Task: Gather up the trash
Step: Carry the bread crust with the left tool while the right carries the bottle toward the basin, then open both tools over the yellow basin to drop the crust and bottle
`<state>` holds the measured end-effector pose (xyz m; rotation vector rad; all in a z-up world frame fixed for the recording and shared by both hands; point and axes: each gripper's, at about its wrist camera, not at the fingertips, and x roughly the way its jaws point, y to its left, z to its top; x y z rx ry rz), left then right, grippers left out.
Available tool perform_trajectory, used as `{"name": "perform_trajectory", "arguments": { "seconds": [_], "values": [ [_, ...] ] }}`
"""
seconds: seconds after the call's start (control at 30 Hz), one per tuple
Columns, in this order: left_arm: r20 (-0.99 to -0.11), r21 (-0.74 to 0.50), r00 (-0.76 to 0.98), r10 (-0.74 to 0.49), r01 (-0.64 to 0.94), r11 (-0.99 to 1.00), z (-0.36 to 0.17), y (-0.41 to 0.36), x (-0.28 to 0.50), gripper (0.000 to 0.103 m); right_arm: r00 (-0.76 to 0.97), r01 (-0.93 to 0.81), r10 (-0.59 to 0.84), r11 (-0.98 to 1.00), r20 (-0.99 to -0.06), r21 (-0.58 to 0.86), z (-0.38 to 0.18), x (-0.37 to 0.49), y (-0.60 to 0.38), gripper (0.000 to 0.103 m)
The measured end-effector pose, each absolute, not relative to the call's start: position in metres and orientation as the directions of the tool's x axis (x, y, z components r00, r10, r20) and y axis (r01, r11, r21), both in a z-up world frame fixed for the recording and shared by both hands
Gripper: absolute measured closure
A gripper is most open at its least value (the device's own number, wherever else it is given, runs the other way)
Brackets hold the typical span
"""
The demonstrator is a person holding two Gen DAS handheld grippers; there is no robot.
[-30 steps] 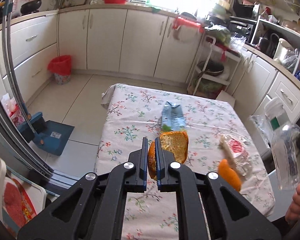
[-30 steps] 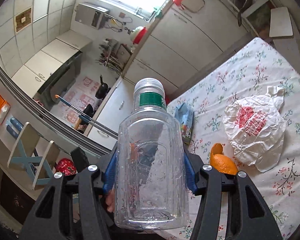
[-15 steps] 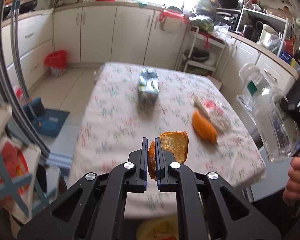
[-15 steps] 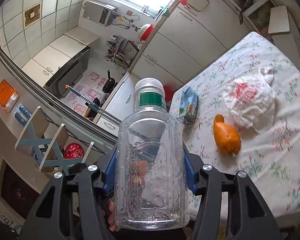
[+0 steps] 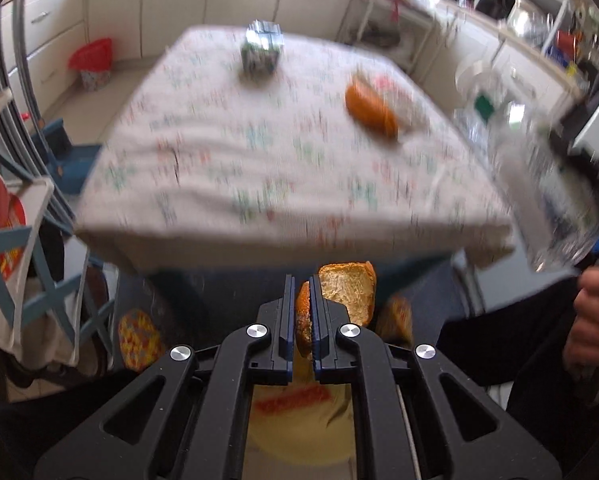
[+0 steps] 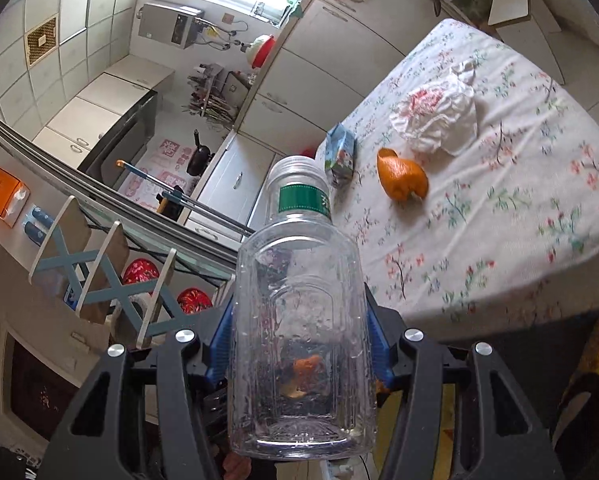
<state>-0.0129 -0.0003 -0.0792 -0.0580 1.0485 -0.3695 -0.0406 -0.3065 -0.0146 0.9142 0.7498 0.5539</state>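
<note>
An orange peel [image 5: 341, 298] sits pinched in the left tool [image 5: 302, 312], off the desk [image 5: 259, 184] edge, above what may be a yellow bag [image 5: 299, 424]; the right tool [image 6: 299, 340] clamps 1 clear bottle [image 6: 299, 340]; another peel [image 6: 401, 180], carton [image 6: 341, 154] and crumpled bag [image 6: 439, 116] lie on the desk.

Left gripper [image 5: 302, 312] pinching an orange peel [image 5: 341, 300]

Lower centre, below the blurred table [image 5: 259, 168]; another peel [image 5: 371, 114] lies upper right.
</note>
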Motion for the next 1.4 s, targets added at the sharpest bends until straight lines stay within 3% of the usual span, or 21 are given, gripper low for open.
{"name": "perform_trajectory", "arguments": {
  "seconds": [0.23,0.33,0.47,0.53,0.6,0.73,0.9,1.23,1.4],
  "values": [
    [-0.942,-0.167,0.209,-0.264,0.393,0.904,-0.131,-0.041,-0.045,0.096,0.586,-0.111,0.721,0.523,-0.369,0.845,-0.022,-0.054,-0.292,0.048],
    [-0.967,-0.121,0.146,-0.208,0.456,0.882,-0.147,-0.056,-0.058,0.087,0.569,-0.11,0.724,0.536,-0.389,0.837,-0.025,-0.059,-0.286,0.048],
    [-0.96,-0.11,0.19,-0.205,0.418,0.902,-0.137,-0.045,-0.057,0.068,0.546,-0.111,0.728,0.554,-0.416,0.825,-0.029,-0.066,-0.278,0.048],
    [-0.949,-0.112,0.238,-0.205,0.355,0.928,-0.128,-0.033,-0.048,0.066,0.539,-0.116,0.726,0.566,-0.427,0.816,-0.029,-0.068,-0.275,0.048],
    [-0.923,-0.145,0.317,-0.219,0.238,0.96,-0.113,-0.007,-0.037,0.064,0.537,-0.123,0.722,0.578,-0.436,0.806,-0.029,-0.071,-0.273,0.048],
    [-0.861,-0.22,0.463,-0.208,0.03,0.975,-0.087,0.041,-0.026,0.048,0.526,-0.133,0.718,0.599,-0.456,0.79,-0.031,-0.077,-0.265,0.048],
    [-0.807,-0.277,0.566,-0.166,-0.115,0.954,-0.071,0.076,-0.03,0.045,0.486,-0.159,0.708,0.648,-0.512,0.744,-0.036,-0.082,-0.245,0.048],
    [-0.767,-0.3,0.622,-0.16,-0.127,0.945,-0.059,0.082,-0.034,0.04,0.352,-0.205,0.605,0.795,-0.715,0.571,-0.068,-0.086,-0.197,0.047],
    [-0.75,-0.313,0.641,-0.163,-0.127,0.941,-0.057,0.083,-0.037,0.039,0.248,-0.163,0.541,0.841,-0.804,0.516,-0.096,-0.082,-0.189,0.04]
  ]
}}
